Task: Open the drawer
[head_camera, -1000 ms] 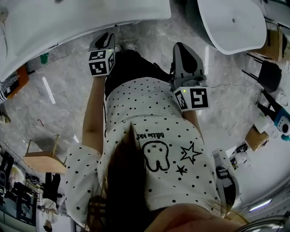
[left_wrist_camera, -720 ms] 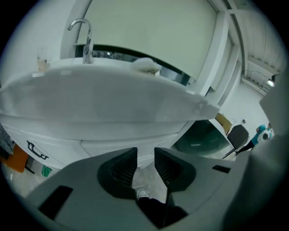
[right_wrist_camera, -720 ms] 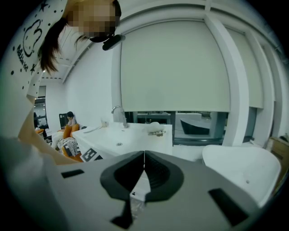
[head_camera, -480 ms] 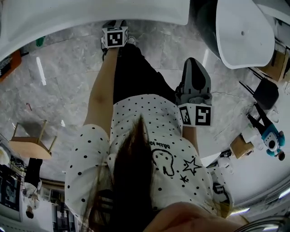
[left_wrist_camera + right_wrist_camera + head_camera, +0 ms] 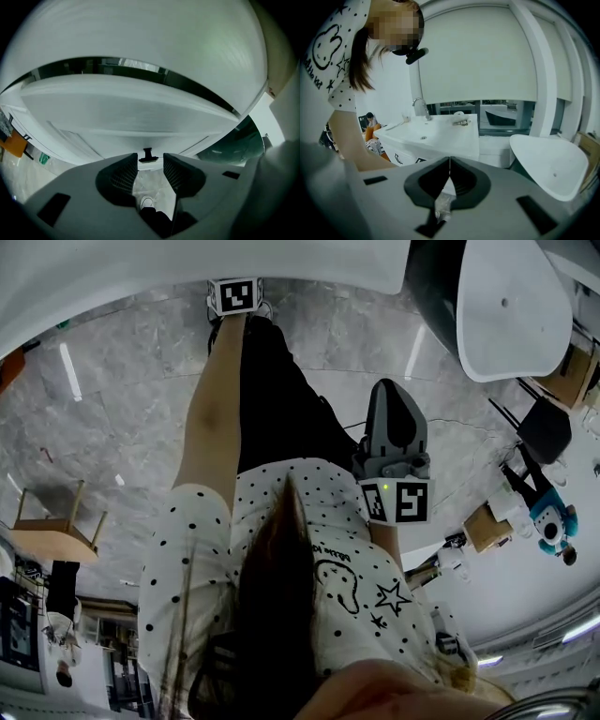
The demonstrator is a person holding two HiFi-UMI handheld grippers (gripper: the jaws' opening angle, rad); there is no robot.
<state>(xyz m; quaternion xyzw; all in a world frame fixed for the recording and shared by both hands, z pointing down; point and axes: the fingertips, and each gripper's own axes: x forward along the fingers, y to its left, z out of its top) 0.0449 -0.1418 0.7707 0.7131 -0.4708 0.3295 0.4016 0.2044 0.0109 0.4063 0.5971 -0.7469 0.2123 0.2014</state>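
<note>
While my left gripper [image 5: 150, 161] hangs before the drawer handle [image 5: 148, 155], jaws just opened wide, empty, a skewed close would miss it.

We stand on a grey marble floor [image 5: 122, 418] streaked with lamp glare. A wooden stool [image 5: 52, 521] sits at its left edge and a black chair [image 5: 542, 423] at its right. A white blind [image 5: 478, 51] covers most of the window [image 5: 506, 115].
</note>
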